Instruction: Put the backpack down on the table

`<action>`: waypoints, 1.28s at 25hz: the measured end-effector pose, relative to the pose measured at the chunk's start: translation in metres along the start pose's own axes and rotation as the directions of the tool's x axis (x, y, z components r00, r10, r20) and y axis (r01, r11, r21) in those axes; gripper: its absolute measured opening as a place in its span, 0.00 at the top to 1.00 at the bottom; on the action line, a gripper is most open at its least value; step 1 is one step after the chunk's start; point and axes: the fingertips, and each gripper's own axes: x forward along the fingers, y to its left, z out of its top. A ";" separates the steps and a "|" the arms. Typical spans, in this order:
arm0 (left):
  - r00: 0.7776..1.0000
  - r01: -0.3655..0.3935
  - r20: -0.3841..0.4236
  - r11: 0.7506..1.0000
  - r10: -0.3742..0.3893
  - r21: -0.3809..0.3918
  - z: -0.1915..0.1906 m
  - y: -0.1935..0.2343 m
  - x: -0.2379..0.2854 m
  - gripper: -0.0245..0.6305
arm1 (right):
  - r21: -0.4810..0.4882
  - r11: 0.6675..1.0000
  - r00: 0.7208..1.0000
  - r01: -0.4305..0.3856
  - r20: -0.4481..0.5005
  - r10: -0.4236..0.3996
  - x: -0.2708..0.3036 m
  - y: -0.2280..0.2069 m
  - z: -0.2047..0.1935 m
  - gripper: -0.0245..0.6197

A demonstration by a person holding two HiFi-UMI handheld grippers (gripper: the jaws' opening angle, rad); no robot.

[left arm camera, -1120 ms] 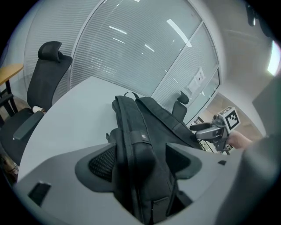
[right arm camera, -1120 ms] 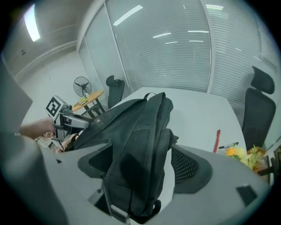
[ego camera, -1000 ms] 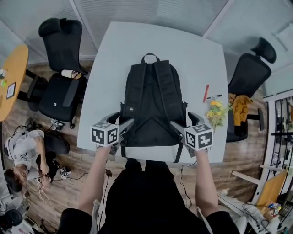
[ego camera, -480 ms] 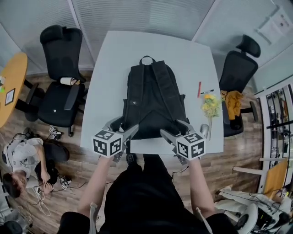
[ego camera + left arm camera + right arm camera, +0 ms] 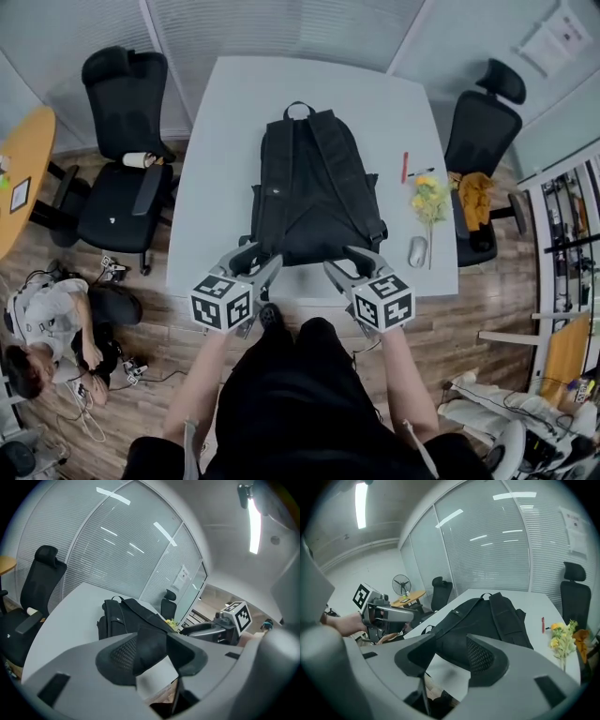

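Observation:
The black backpack lies flat on the white table, shoulder straps up and top handle at the far end. It also shows in the left gripper view and the right gripper view. My left gripper hangs just off the bag's near left corner, over the table's near edge. Near the bag's near right corner is my right gripper. Both sets of jaws are closing with a gap still showing, and nothing is between them. Neither touches the bag.
A red pen, yellow flowers and a mouse lie on the table right of the bag. Black office chairs stand at the left and right. A person sits on the floor, lower left.
Both grippers have drawn back from the backpack's near corners toward the table's near edge, and their jaws have narrowed. The backpack stays flat on the table.

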 end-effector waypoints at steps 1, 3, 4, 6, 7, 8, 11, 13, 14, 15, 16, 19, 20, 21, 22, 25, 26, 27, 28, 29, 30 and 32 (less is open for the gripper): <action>1.000 -0.006 0.006 1.000 0.006 0.005 0.000 -0.002 -0.001 0.68 | -0.009 1.000 1.000 -0.004 0.014 0.004 -0.002 0.002 0.003 0.64; 1.000 -0.014 0.017 1.000 0.014 0.012 0.001 -0.008 -0.004 0.71 | -0.026 1.000 0.999 -0.013 0.046 0.014 -0.007 0.005 0.008 0.68; 1.000 -0.016 0.020 1.000 0.016 0.013 0.000 -0.013 -0.005 0.72 | -0.033 0.999 0.998 -0.017 0.059 0.019 -0.011 0.007 0.010 0.69; 0.999 -0.023 0.026 1.000 0.022 0.018 -0.001 -0.023 -0.009 0.75 | -0.044 0.999 0.997 -0.026 0.077 0.030 -0.020 0.010 0.013 0.72; 0.999 -0.028 0.031 0.999 0.027 0.022 0.000 -0.028 -0.011 0.76 | -0.049 0.998 0.996 -0.030 0.086 0.035 -0.025 0.011 0.015 0.73; 0.999 -0.033 0.038 0.999 0.032 0.026 0.001 -0.033 -0.012 0.77 | -0.053 0.998 0.995 -0.034 0.094 0.039 -0.031 0.012 0.016 0.74; 0.997 -0.037 0.064 0.999 0.035 0.034 0.003 -0.052 -0.019 0.83 | -0.067 0.997 0.992 -0.044 0.118 0.052 -0.050 0.017 0.018 0.76; 0.997 -0.028 0.076 0.999 0.025 0.042 0.001 -0.066 -0.023 0.85 | -0.075 0.996 0.989 -0.049 0.137 0.059 -0.062 0.019 0.016 0.78; 0.997 -0.026 0.080 0.999 0.022 0.047 0.000 -0.073 -0.024 0.86 | -0.076 0.996 0.988 -0.050 0.145 0.061 -0.067 0.019 0.014 0.78; 0.996 -0.026 0.082 0.998 0.022 0.054 -0.002 -0.080 -0.025 0.87 | -0.077 0.996 0.987 -0.050 0.151 0.061 -0.072 0.019 0.012 0.79; 0.996 -0.029 0.083 0.998 0.024 0.063 -0.003 -0.086 -0.026 0.87 | -0.077 0.996 0.986 -0.050 0.154 0.061 -0.077 0.019 0.009 0.80; 0.996 -0.044 0.083 0.995 0.037 0.086 -0.008 -0.105 -0.029 0.89 | -0.075 0.996 0.984 -0.056 0.165 0.067 -0.093 0.019 0.001 0.83; 0.996 -0.049 0.084 0.995 0.041 0.091 -0.010 -0.111 -0.031 0.90 | -0.074 0.996 0.983 -0.058 0.172 0.070 -0.099 0.020 -0.001 0.84; 0.995 -0.053 0.087 0.994 0.045 0.096 -0.011 -0.118 -0.034 0.91 | -0.073 0.996 0.981 -0.060 0.181 0.072 -0.106 0.022 -0.003 0.85; 0.995 -0.057 0.090 0.993 0.048 0.102 -0.013 -0.125 -0.037 0.92 | -0.072 0.996 0.979 -0.061 0.191 0.074 -0.114 0.023 -0.006 0.85; 0.994 -0.064 0.100 0.991 0.052 0.115 -0.020 -0.145 -0.044 0.93 | -0.066 0.996 0.973 -0.065 0.219 0.078 -0.134 0.028 -0.017 0.88; 0.993 -0.066 0.103 0.991 0.054 0.117 -0.024 -0.152 -0.047 0.93 | -0.064 0.996 0.971 -0.066 0.227 0.079 -0.141 0.030 -0.021 0.89; 0.993 -0.069 0.107 0.991 0.056 0.119 -0.027 -0.159 -0.049 0.94 | -0.062 0.996 0.969 -0.067 0.235 0.080 -0.148 0.031 -0.026 0.90; 0.992 -0.072 0.110 0.990 0.058 0.120 -0.031 -0.166 -0.052 0.94 | -0.060 0.996 0.967 -0.069 0.243 0.081 -0.154 0.032 -0.030 0.91; 0.992 -0.075 0.114 0.990 0.061 0.122 -0.034 -0.172 -0.054 0.94 | -0.059 0.996 0.964 -0.070 0.252 0.083 -0.160 0.033 -0.033 0.91; 0.991 -0.079 0.118 0.989 0.065 0.125 -0.037 -0.178 -0.057 0.95 | -0.058 0.996 0.962 -0.072 0.260 0.085 -0.166 0.034 -0.036 0.92; 0.989 -0.087 0.126 0.988 0.071 0.130 -0.042 -0.188 -0.064 0.95 | -0.058 0.995 0.958 -0.077 0.274 0.091 -0.177 0.038 -0.042 0.93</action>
